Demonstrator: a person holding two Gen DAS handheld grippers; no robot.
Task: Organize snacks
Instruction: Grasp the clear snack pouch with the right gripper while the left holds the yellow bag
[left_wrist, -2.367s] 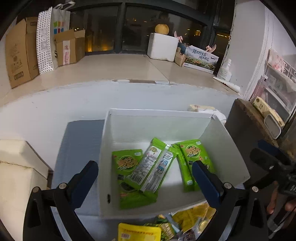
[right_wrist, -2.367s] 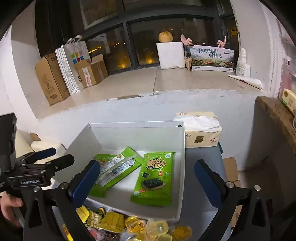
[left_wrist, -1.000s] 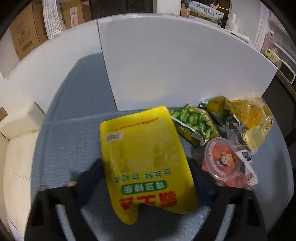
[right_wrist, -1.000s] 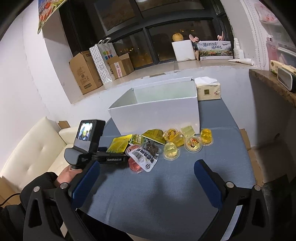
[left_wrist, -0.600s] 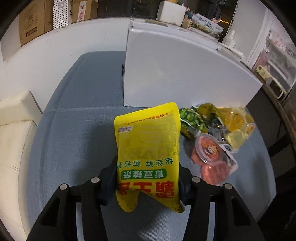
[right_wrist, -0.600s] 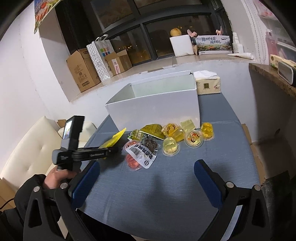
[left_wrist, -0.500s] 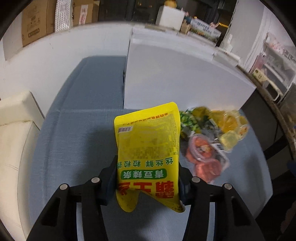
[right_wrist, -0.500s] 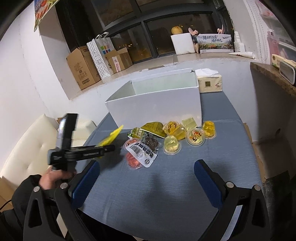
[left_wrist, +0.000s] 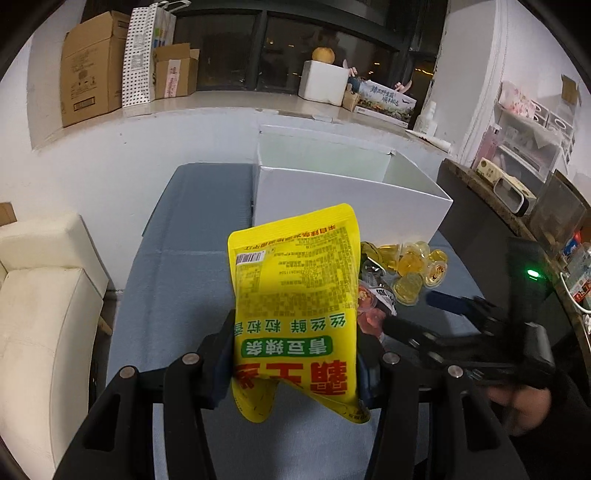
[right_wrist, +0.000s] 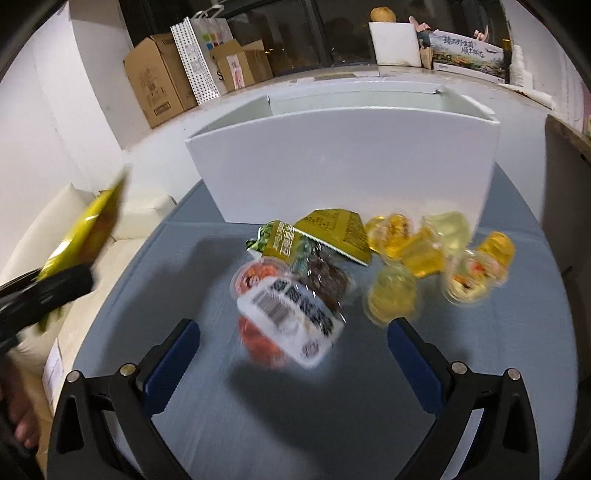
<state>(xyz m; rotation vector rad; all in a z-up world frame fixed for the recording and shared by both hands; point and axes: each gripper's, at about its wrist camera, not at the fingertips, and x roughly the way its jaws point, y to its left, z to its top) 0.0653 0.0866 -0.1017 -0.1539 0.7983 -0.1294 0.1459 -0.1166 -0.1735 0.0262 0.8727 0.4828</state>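
Observation:
My left gripper is shut on the lower end of a yellow snack bag and holds it upright above the table. Behind it stands the open white box. In the right wrist view the left gripper and the yellow snack bag appear at the far left. My right gripper is open, low over a pack of red jelly cups with a white label. Beside that pack lie a green pea pack, an olive-yellow pack and several yellow jelly cups.
The snacks lie on a blue-grey table in front of the white box. A cream sofa stands left of the table, a dark counter to the right. Cardboard boxes line the window ledge.
The left gripper closed on the yellow bag and lifted it off the table. The right gripper came down and forward, close over the snack pile.

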